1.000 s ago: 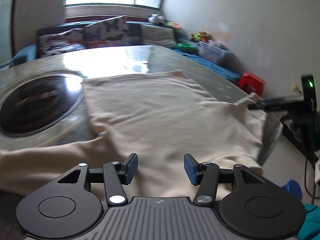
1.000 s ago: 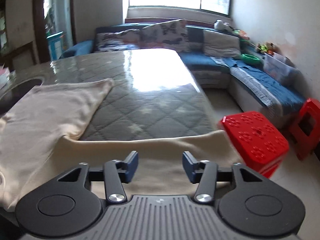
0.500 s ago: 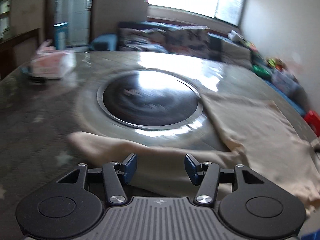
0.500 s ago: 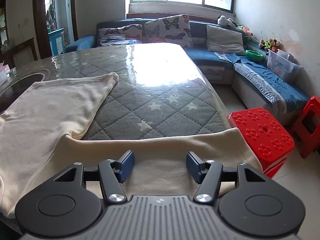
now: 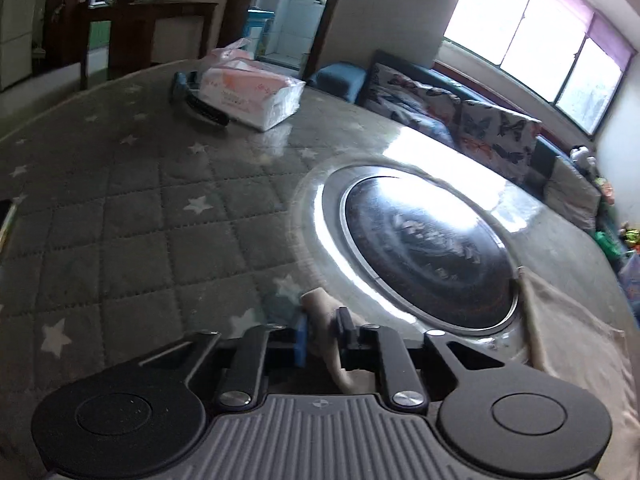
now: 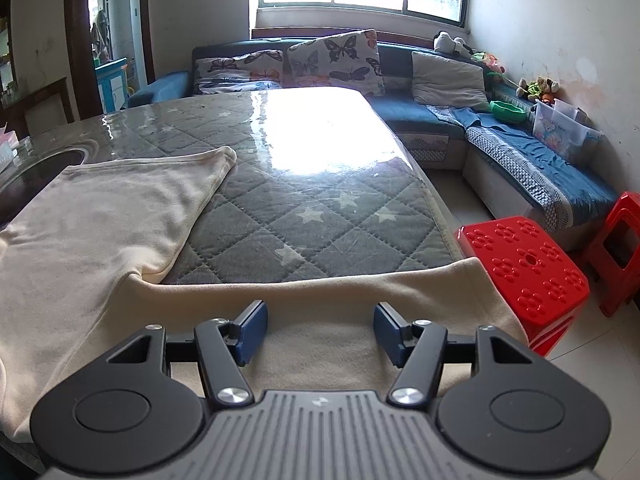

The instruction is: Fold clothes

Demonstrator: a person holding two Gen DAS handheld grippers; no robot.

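beside the round cooktop (image 5: 428, 246) on the table (image 5: 132, 216), left gripper (image 5: 322, 334) pinches a sleeve end of the cream top (image 6: 100, 232); right gripper (image 6: 318, 330) hovers w/ jaws apart over its other sleeve, near table edge.

No writing can be read. The tissue pack (image 5: 250, 94) near the tabletop's (image 5: 120, 208) far edge bears pink print (too blurred to read), as does the storage box (image 6: 562, 132).

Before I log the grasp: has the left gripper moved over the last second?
Yes. The left gripper swung left, from over the shirt body to beside the round black inset, and is now shut on the cream shirt sleeve end.
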